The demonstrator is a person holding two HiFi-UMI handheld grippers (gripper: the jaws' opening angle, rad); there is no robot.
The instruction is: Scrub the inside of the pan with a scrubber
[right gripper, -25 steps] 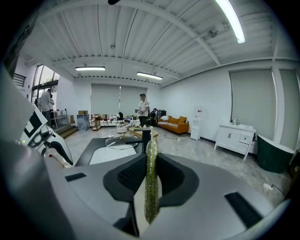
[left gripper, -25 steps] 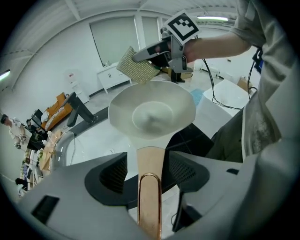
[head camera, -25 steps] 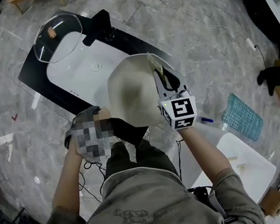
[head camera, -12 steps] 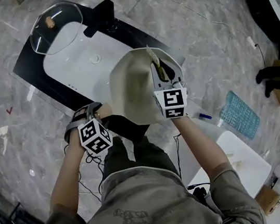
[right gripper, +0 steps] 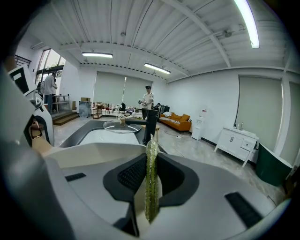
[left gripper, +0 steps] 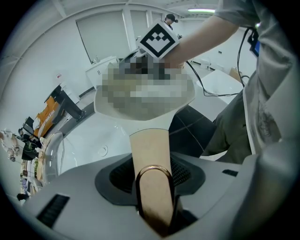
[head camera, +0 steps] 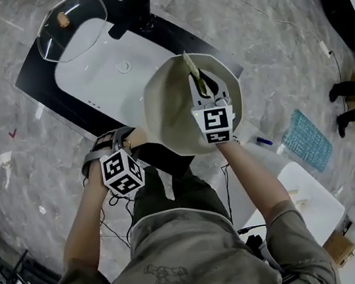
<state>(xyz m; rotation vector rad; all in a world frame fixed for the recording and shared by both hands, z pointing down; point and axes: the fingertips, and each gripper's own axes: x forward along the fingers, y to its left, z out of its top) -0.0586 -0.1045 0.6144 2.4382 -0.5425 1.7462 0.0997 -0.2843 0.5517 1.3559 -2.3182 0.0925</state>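
While my right tongs are clenched on the scrubber, a thin green sheet pinched edge-on, it sticks straight out past the tips, so its long axis carries on the line of the tongs. My left tongs have just been closing and now grip the pan handle, the beige bar with its copper hanging loop filling the gap between the pads. Outward from there the handle runs up to the pan, which I hold above the sink with its open side, as far as I can judge, facing up toward me. In the head view the scrubber's free end hangs over the right half of the bowl, near the far rim. In the right gripper view the pan's pale inside lies just below and to the left of the sheet. Whether the sheet touches the wall already I cannot tell. The right hand is the near one, and I judge the coming move to be a short drop down and leftward, with a roll of the wrist to lay the sheet's flat face, not its edge, on the inside. Beyond the pan, a glass lid and a black tap sit at the sink's far end, well apart from the work.
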